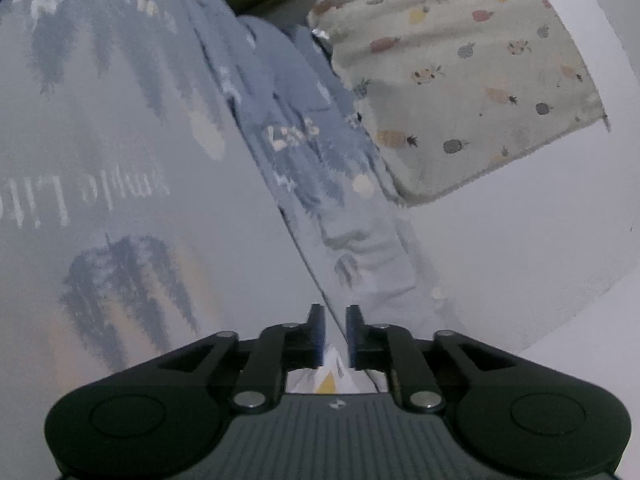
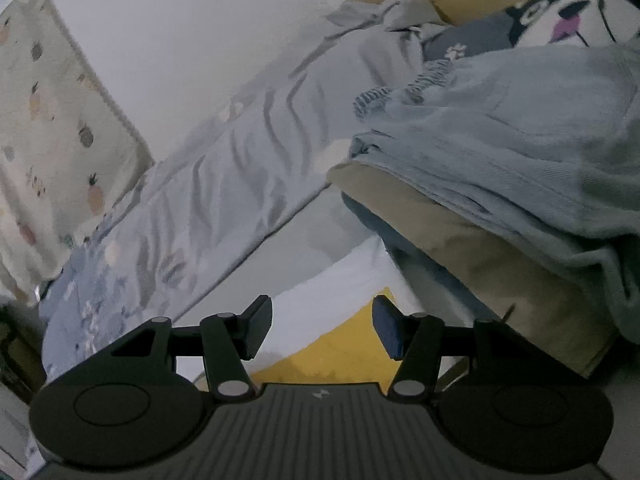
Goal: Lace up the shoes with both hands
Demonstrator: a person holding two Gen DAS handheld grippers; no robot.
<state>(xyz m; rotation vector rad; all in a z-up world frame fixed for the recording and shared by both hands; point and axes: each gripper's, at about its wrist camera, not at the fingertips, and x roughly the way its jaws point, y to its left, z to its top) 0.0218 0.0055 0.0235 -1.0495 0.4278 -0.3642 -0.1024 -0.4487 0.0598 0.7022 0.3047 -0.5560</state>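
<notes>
No shoe or lace can be made out in either view. The left tongs [image 1: 335, 330] stand nearly closed with only a narrow gap between the pads, and whether they pinch anything cannot be told; a white and yellow thing [image 1: 329, 376] sits just behind them, against a blue-grey printed bedsheet [image 1: 132, 208]. The right tongs [image 2: 322, 326] are spread wide and hold nothing, above a yellow and white surface [image 2: 340, 356], with a rumpled blue blanket [image 2: 520, 128] and a pineapple-print cloth [image 2: 52, 128] beyond.

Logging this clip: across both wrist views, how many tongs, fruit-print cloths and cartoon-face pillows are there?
Tongs: 2, left tongs and right tongs
Fruit-print cloth: 1, seen in both views
Cartoon-face pillow: 1
Total: 4
</notes>
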